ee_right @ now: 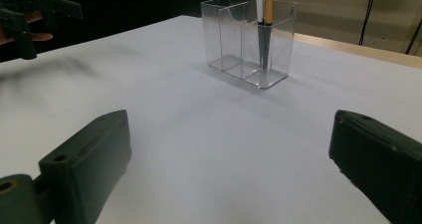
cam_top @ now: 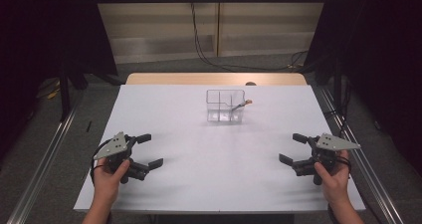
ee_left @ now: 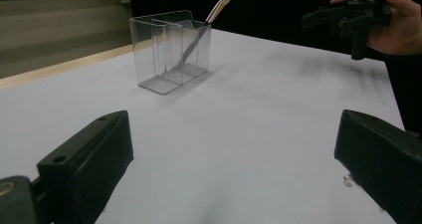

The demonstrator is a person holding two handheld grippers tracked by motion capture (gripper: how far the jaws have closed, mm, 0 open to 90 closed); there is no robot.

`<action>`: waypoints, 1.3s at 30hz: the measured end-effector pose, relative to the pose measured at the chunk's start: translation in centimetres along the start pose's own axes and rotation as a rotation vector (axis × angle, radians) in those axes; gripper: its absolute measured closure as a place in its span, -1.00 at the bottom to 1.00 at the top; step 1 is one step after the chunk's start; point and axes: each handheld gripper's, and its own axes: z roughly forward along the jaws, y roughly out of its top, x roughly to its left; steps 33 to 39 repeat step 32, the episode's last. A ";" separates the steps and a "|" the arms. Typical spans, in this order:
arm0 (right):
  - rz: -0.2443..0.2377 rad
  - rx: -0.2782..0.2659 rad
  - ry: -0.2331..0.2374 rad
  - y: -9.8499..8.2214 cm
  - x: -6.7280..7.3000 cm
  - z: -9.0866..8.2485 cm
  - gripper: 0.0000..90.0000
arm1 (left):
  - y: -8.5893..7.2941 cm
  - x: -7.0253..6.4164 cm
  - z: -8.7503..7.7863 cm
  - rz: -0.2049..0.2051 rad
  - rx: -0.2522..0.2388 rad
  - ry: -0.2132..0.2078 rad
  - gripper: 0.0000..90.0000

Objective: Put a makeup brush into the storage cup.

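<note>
A smooth, matte white worktop (cam_top: 214, 154) spreads across the high view, its far edge backed by a strip of pale wood. Toward the far middle of it stands a clear plastic organiser box (cam_top: 225, 106), rectangular, thin-walled and glossy, split by inner partitions into compartments; its transparent walls blur into the white surface, so the exact number of compartments is hard to make out. A slim brush (ee_right: 264, 32) leans in the compartment at the box's right end, its dark lower part tapering downward and a tan, rounded tip poking above the rim; whether a second white-handled piece stands beside it cannot be told. Near the front corners, well apart from the box, each hand holds a black, angular gripper topped by a grey three-cornered plate. The left gripper (cam_top: 151, 151) has its blocky fingers spread wide and holds nothing; the right gripper (cam_top: 292, 149) likewise has its fingers wide apart with nothing between them.
</note>
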 end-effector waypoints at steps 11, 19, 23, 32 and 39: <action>-0.007 0.000 -0.008 -0.3 0.2 -0.5 -0.95 | 0.1 0.0 -0.1 -0.002 -0.008 0.001 -0.96; -0.022 -0.002 -0.009 -0.2 0.3 -0.7 -0.95 | 0.1 0.1 -0.1 0.000 -0.009 0.003 -0.96; -0.019 -0.006 -0.013 -0.3 0.3 -0.9 -0.95 | 0.1 0.1 0.1 0.001 -0.006 0.001 -0.96; -0.023 0.000 -0.022 -0.5 0.3 -1.1 -0.94 | 0.2 0.3 0.4 0.003 -0.004 -0.004 -0.96; -0.023 0.000 -0.022 -0.5 0.3 -1.1 -0.94 | 0.2 0.3 0.4 0.003 -0.004 -0.004 -0.96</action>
